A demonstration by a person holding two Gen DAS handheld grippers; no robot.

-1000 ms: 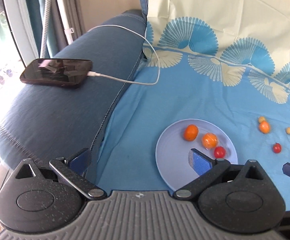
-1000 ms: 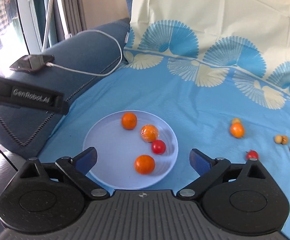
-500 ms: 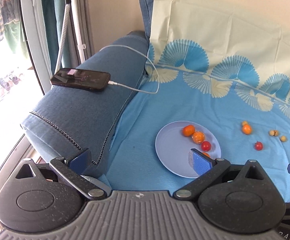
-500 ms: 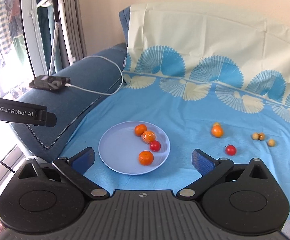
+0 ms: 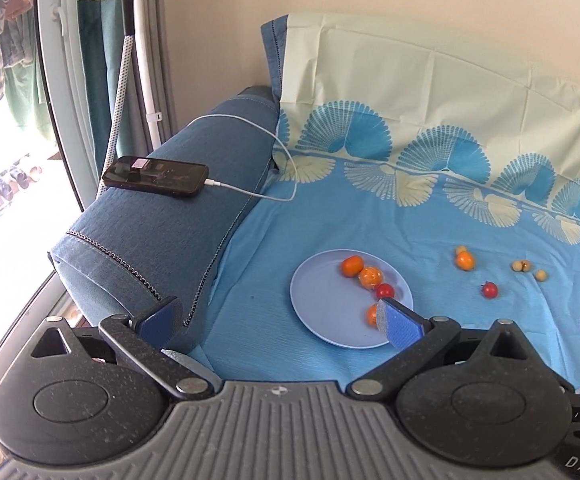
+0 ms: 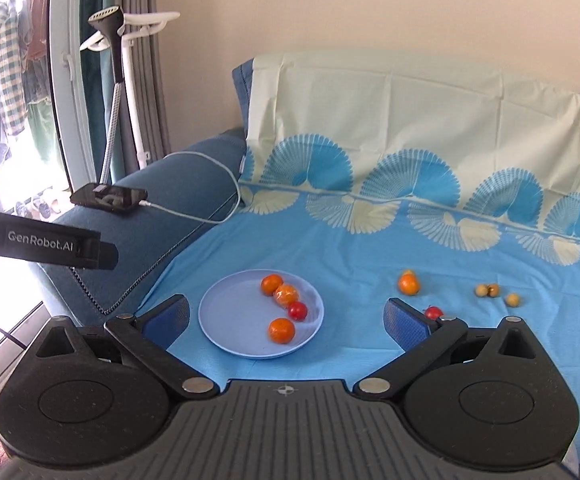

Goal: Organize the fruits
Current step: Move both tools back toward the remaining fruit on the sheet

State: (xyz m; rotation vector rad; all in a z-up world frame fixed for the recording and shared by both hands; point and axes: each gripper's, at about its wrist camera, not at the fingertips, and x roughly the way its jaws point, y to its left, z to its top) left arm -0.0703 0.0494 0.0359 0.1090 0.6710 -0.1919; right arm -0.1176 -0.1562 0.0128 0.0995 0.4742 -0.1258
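Partly hidden: orange (image 5: 371, 314) behind left tool (image 5: 278, 316) finger, on plate (image 5: 322, 304).

A black phone (image 5: 155, 176) lies flat on the sofa's blue armrest (image 5: 178, 216), its white charging cable (image 5: 262, 132) looping toward the sofa's back corner. A garment steamer (image 6: 110, 92) stands behind the armrest, beside grey curtains (image 6: 142, 80).

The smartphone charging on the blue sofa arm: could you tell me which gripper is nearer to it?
Left. The left gripper sits beside the sofa arm below the smartphone; the right gripper is farther right, behind the plate.
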